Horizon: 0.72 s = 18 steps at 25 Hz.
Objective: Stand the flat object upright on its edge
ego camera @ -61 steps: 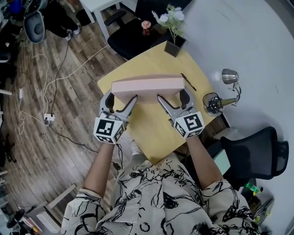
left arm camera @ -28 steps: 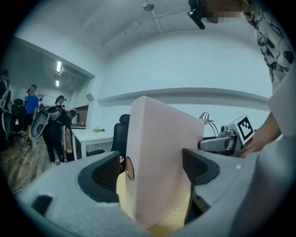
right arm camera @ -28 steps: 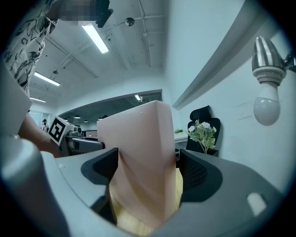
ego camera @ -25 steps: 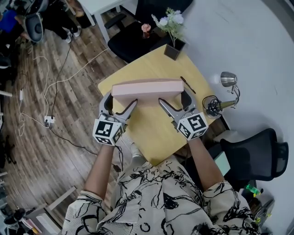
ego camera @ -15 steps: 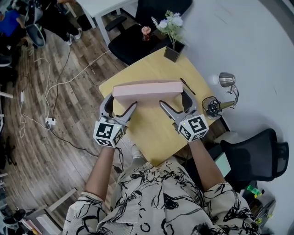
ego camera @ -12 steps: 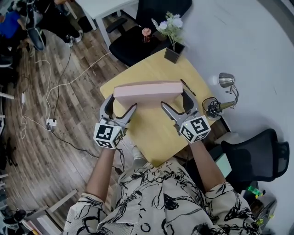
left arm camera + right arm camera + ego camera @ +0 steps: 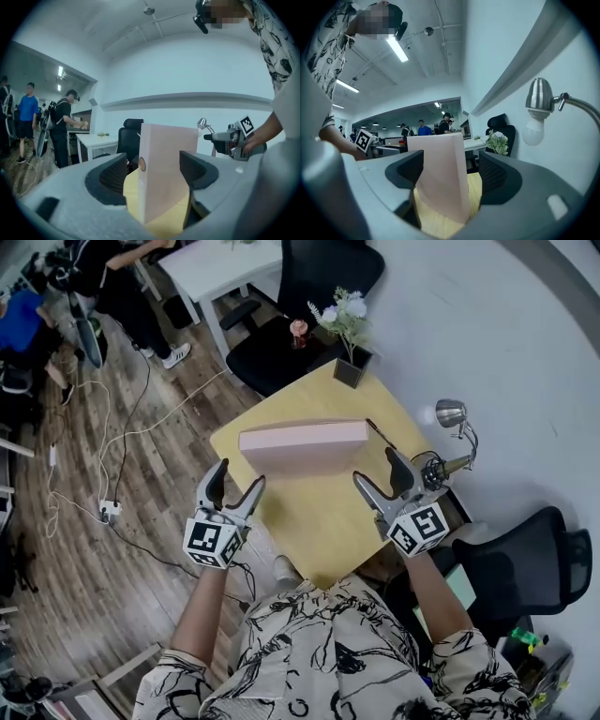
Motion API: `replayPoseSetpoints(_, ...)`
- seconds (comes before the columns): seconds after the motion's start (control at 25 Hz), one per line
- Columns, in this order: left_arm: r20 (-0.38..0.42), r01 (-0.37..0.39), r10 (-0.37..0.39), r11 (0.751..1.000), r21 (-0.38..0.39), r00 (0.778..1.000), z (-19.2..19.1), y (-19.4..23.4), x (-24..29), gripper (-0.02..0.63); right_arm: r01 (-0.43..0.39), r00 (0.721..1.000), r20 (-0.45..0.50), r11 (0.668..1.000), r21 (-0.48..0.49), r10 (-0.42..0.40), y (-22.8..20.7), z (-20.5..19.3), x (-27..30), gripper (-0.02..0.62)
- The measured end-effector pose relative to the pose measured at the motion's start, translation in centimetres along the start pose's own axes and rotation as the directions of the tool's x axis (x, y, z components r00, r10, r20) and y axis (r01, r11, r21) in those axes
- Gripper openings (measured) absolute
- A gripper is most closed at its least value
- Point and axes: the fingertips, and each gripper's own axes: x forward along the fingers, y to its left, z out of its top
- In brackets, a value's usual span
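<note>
The flat pink box (image 7: 305, 442) stands upright on its long edge on the yellow table (image 7: 319, 521). No gripper touches it. My left gripper (image 7: 236, 479) hovers near the table's left edge, short of the box's left end. Its jaws are closing with nothing between them. My right gripper (image 7: 380, 472) is short of the box's right end, also closing on nothing. In the left gripper view the box (image 7: 164, 159) rises beyond the left gripper (image 7: 153, 164). The right gripper view shows the box (image 7: 443, 173) past the right gripper (image 7: 451, 166).
A potted flower (image 7: 349, 334) stands at the table's far corner, with a pen (image 7: 380, 432) behind the box's right end. A desk lamp (image 7: 450, 413) and a black wire holder (image 7: 431, 465) flank the right edge. Black chairs (image 7: 291, 334) (image 7: 525, 559) stand nearby, with cables on the floor at left.
Both grippers have drawn back from the box's ends toward the person and spread apart. The box stays standing on its own. The head view has shifted slightly.
</note>
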Motion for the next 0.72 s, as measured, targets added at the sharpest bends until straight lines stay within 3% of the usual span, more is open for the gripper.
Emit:
replayPoseSetpoints(0.28,0.04,-0.008,0.007,1.0,0.017,0.999,1.3,-0.4,-2.3,0.254,0.082,0.995,0.06,0.997,-0.005,-0.081,-0.2,2.8,-3.0,0.213)
replayPoseSetpoints(0.48,0.064,-0.118,0.115,0.992,0.043,0.991,4.7,-0.5,-4.1,0.164,0.081,0.988,0.129,0.996,0.025,-0.084,0.3,5.2,-4.5,0.104)
replayPoseSetpoints(0.72,0.063,-0.186,0.186,0.983,-0.002,0.981,6.7,-0.5,-6.3,0.051,0.182,0.977,0.103,0.983,0.034,-0.184,0.2,6.3,-6.4,0.002)
